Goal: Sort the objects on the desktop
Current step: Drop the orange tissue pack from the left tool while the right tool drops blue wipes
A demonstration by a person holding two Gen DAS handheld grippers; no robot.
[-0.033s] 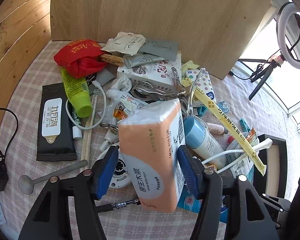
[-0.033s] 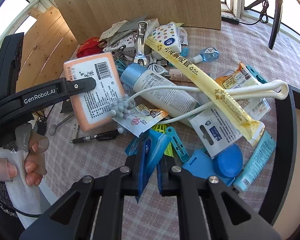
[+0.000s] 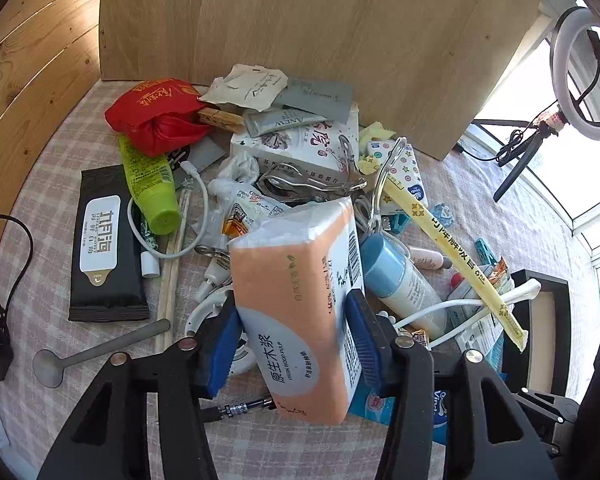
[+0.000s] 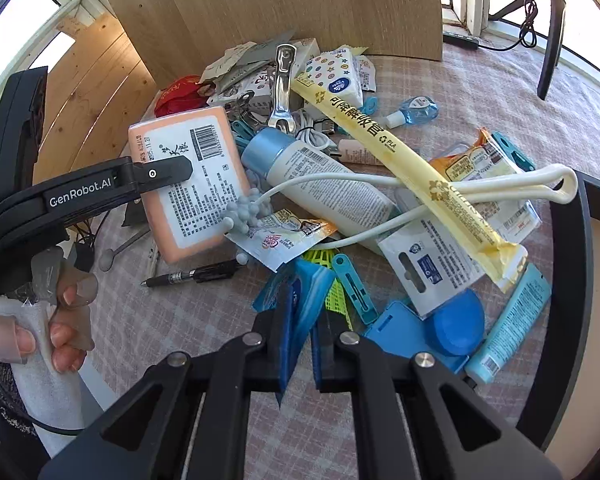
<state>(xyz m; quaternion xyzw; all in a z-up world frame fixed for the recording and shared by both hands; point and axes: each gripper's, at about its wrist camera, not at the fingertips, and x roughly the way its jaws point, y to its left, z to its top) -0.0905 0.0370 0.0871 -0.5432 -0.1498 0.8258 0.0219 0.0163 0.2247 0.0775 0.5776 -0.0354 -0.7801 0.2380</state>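
My left gripper (image 3: 294, 344) clamps the orange plastic-wrapped tissue pack (image 3: 300, 300); right of it, my right gripper (image 4: 302, 332) pinches a flat blue packet (image 4: 310, 292).

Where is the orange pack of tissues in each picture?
Left wrist view: the orange tissue pack fills the lower middle, clamped between the left gripper pads.
Right wrist view: the same pack sits left of centre, barcode side up, with the left gripper's black finger across it.
Shared landmark: the blue-capped white bottle lies just right of the pack in both views.
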